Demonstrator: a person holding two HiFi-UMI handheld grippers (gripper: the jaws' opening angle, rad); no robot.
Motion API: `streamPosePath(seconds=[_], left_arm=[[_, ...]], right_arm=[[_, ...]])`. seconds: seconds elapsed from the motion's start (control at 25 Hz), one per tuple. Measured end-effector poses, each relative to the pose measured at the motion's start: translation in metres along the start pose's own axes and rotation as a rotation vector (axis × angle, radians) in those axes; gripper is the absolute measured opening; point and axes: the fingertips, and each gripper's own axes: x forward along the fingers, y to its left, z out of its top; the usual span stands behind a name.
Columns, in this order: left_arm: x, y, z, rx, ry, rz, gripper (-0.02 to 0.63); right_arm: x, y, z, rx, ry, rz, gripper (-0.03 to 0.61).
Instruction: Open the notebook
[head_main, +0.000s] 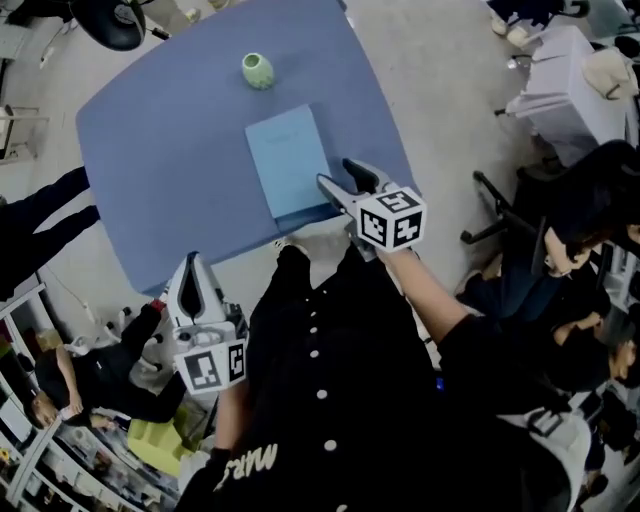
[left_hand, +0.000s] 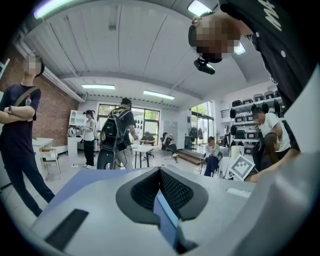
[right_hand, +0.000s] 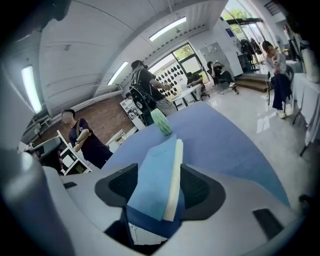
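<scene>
one notebook (head_main: 288, 160), pale blue cover, closed, lying flat. its near corner sits just ahead of the right claw (head_main: 335, 172), touching or almost so; the head view does not settle which.

from the right claw's own view the book fills the gap between the two jaws. cream page edge shows on the claw's right side, cover face on its left. jaws stand wide, and the pads do not look to press on anything.

handling, by judgement: thin, light, soft cover that bends easily, nothing fragile. it likely slides on the smooth table (head_main: 180, 150) if pushed from the side. the page edge facing the claw suggests the spine is on the far side, so the hold belongs on the cover alone, at this near free corner. pinch shallow, or pages come up with it. the whole book may lift, so something pressing down on it would help.

left claw (head_main: 192, 270): jaws together, nothing held, off the table's near edge, well apart from the book.

green vase (head_main: 258, 70) stands beyond the book, well ahead of the right claw, clear of the cover's swing as far as i judge.

people stand and sit around the room.
</scene>
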Motion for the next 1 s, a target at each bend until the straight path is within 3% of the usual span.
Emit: streamPosePath(seconds=[0.24,0.48,0.68,0.88,1.0], left_arm=[[0.014,-0.018,-0.032,-0.008,0.072,-0.063,0.003],[0.023,-0.024,-0.050,-0.004,0.109,-0.091,0.003],[0.024,-0.030,-0.056,-0.007,0.120,-0.094,0.003],[0.022,-0.032,-0.055,-0.013,0.115,-0.095,0.003],[0.017,-0.033,-0.054,-0.012,0.104,-0.094,0.003]], right_arm=[[0.016,-0.018,-0.054,0.085,0.093,-0.023,0.236],[0.029,-0.028,-0.076,0.110,0.132,-0.066,0.167],[0.023,-0.036,-0.074,0.055,0.126,-0.123,0.069],[0.018,-0.027,-0.069,-0.060,0.106,-0.169,0.051],[0.012,-0.021,-0.067,-0.077,0.080,-0.172,0.041]])
